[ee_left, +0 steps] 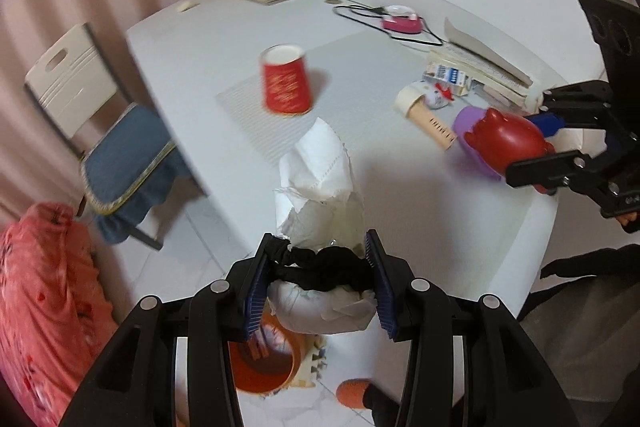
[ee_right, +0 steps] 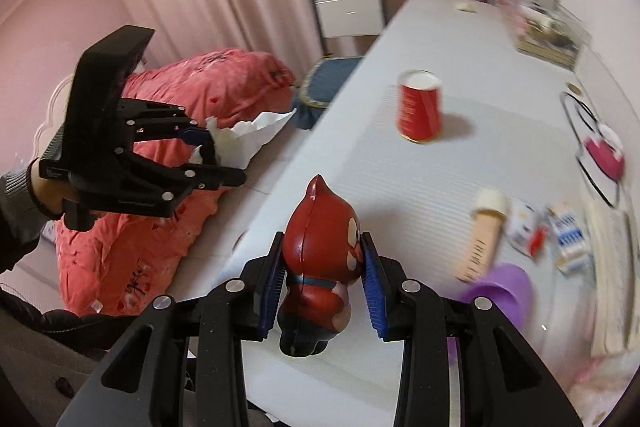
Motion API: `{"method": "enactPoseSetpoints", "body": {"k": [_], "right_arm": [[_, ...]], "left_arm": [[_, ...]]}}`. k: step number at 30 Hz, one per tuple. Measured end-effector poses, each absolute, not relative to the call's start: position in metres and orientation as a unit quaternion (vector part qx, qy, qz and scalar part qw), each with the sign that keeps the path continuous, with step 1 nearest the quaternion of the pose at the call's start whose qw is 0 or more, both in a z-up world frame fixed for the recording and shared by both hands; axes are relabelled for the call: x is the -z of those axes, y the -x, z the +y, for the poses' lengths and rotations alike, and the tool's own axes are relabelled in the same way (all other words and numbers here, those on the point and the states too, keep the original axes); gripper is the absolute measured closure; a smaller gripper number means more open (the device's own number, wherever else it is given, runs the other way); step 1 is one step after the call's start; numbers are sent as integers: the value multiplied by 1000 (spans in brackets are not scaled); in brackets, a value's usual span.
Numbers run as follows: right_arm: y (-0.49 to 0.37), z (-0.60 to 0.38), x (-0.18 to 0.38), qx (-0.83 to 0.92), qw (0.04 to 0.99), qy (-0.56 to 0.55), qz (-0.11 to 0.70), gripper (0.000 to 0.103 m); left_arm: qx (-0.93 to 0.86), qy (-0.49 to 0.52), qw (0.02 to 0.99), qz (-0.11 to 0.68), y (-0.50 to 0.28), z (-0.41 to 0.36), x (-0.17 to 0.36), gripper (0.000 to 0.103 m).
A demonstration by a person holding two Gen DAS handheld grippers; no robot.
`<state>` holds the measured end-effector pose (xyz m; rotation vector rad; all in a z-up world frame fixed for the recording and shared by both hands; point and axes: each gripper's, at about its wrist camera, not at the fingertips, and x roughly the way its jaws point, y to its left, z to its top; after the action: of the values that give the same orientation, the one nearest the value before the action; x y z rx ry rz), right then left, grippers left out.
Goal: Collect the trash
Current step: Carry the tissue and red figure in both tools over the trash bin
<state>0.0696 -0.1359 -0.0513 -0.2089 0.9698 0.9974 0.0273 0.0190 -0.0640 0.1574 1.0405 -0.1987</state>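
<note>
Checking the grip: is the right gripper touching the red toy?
Touching. The right wrist view shows the right gripper with both blue pads pressed against the red toy's sides, no gap.

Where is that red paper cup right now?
The red paper cup stands upside down mid-table on the ribbed mat, beyond the tissue wad.

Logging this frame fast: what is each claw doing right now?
Left claw: closed on a wad of white tissue with a black band around it.
Right claw: closed on a red figurine.
</note>
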Motion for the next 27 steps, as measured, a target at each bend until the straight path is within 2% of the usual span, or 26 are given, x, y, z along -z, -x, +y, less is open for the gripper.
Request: {"method": "enactPoseSetpoints", "body": {"k": [12, 20, 27], "right_arm": [[-32, 20, 54, -543, 709, 136, 430, 67], [-4, 121, 87, -584, 669, 166, 428, 67], [12, 170, 129, -589, 662, 178, 429, 67]], "left_arm": [[18, -31, 862, 505, 43, 119, 71, 57], [-19, -6, 856, 516, 67, 175, 97, 57], [-35, 13, 858, 512, 75, 208, 131, 57]]}}
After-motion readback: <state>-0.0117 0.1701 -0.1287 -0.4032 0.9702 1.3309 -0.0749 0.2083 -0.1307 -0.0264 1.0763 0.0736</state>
